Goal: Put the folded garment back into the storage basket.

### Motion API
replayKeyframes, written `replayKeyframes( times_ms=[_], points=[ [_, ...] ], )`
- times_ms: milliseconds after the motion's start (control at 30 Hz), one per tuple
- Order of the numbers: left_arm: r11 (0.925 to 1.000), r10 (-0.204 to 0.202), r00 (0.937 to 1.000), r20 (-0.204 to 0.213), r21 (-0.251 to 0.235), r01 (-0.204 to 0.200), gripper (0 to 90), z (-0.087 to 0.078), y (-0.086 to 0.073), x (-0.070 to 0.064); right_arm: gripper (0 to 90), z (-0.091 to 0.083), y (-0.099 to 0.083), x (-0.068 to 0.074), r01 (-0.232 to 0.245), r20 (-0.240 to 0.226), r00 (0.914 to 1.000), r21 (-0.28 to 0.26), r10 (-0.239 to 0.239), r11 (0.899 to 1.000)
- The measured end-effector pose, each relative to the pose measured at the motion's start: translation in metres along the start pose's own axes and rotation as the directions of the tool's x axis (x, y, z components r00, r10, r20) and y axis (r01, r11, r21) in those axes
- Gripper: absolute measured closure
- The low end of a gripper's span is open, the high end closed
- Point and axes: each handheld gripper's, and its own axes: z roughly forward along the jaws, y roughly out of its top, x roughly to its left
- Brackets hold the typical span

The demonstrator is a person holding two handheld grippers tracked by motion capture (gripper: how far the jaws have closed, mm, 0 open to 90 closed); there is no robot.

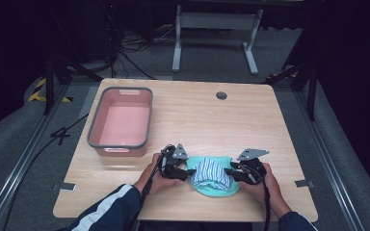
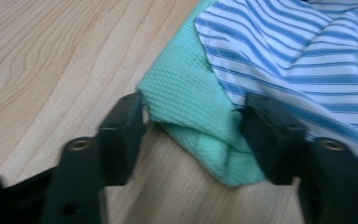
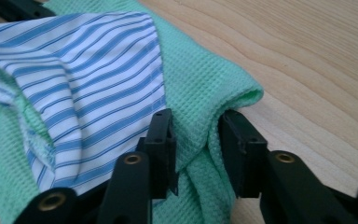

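Mint-green waffle-weave cloth (image 1: 211, 188) w/ blue-striped white fabric (image 1: 211, 172) at desk's (image 1: 212, 120) 6 o'clock. Left claw (image 2: 193, 122) wide, straddling its fold; right claw (image 3: 196, 140) narrow, pinching cloth. Empty pink plastic bin (image 1: 121, 122) at 10 o'clock; prob. early.

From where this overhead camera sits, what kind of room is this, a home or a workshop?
Probably a lab or recording studio, not a home: black curtains surround a lone wooden table, cables trail over the grey carpet, and a person works folded cloth with hand-held grippers.

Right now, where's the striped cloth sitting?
In the high view, the striped cloth lies on top of the green cloth at the table's near edge, between the left gripper and right gripper.
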Motion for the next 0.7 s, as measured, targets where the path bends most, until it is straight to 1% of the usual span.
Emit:
replayKeyframes(
  times_ms=[67,100,167,200,267,300,333,433,500,533,567,600,667,700],
  points=[
    [1.0,0.002,0.9999,0.017,-0.007,-0.002,55.5,-0.0001,0.0001,0.0016,70.5,-0.0002,-0.0003,0.0015,-0.006,-0.002,1.0,-0.001,0.006,1.0],
    [1.0,-0.003,0.9997,0.023,-0.009,0.003,58.4,-0.0001,0.0,0.0016,71.7,-0.0005,-0.0004,0.002,-0.011,-0.005,0.9999,0.0,0.011,1.0],
    [0.9999,-0.001,0.9982,0.06,-0.011,0.002,67.6,-0.0001,-0.0001,0.0018,73.9,-0.0007,-0.0006,0.0023,-0.01,-0.008,0.9999,0.001,0.01,1.0],
    [0.9999,-0.006,0.9976,0.069,-0.014,0.007,71.8,0.0001,-0.0001,0.0018,75.4,-0.0008,-0.0007,0.0026,-0.013,-0.01,0.9999,0.001,0.013,1.0],
    [0.9999,-0.006,0.9964,0.084,-0.009,0.007,76.7,-0.0002,-0.0001,0.0023,78.0,-0.0009,-0.0008,0.003,-0.018,-0.013,0.9997,-0.001,0.018,1.0],
    [0.9999,-0.006,0.9964,0.084,-0.009,0.007,77.9,-0.0002,-0.0001,0.0023,78.0,-0.0009,-0.0008,0.003,-0.018,-0.013,0.9997,-0.001,0.018,1.0],
    [1.0,0.005,0.9963,0.086,-0.008,-0.004,77.9,-0.0002,0.0003,0.0022,78.9,-0.0009,-0.0009,0.0031,-0.019,-0.013,0.9997,-0.003,0.019,1.0],
    [0.9999,0.014,0.9964,0.084,-0.002,-0.014,78.9,-0.0003,0.0009,0.0015,80.4,-0.0008,-0.0013,0.0039,-0.019,-0.01,0.9998,-0.006,0.019,1.0],
    [0.9999,0.01,0.9965,0.083,0.004,-0.01,79.5,-0.0004,0.0019,0.001,80.9,-0.0007,-0.0018,0.0042,-0.021,-0.009,0.9997,-0.011,0.021,1.0],
    [0.9999,0.01,0.9967,0.081,0.008,-0.011,79.7,-0.0005,0.0024,0.0003,81.1,-0.0008,-0.0018,0.0047,-0.02,-0.007,0.9998,-0.012,0.02,1.0],
    [0.9997,0.018,0.9969,0.076,0.016,-0.019,80.0,-0.001,0.003,0.0,81.5,-0.001,-0.0018,0.0052,-0.022,-0.006,0.9997,-0.013,0.022,1.0],
    [0.9998,0.016,0.9974,0.071,0.012,-0.017,80.4,-0.0008,0.0035,-0.0019,81.6,-0.0012,-0.0018,0.0055,-0.021,-0.005,0.9998,-0.014,0.021,1.0],
    [0.9988,0.036,0.9974,0.062,0.031,-0.038,81.0,-0.0025,0.0053,-0.0039,81.9,-0.0022,-0.0019,0.0056,-0.016,-0.005,0.9999,-0.015,0.016,1.0],
    [0.9989,0.036,0.9974,0.061,0.027,-0.038,81.3,-0.003,0.0061,-0.0049,82.0,-0.0027,-0.0021,0.0055,-0.016,-0.005,0.9999,-0.017,0.016,1.0]
  ],
)
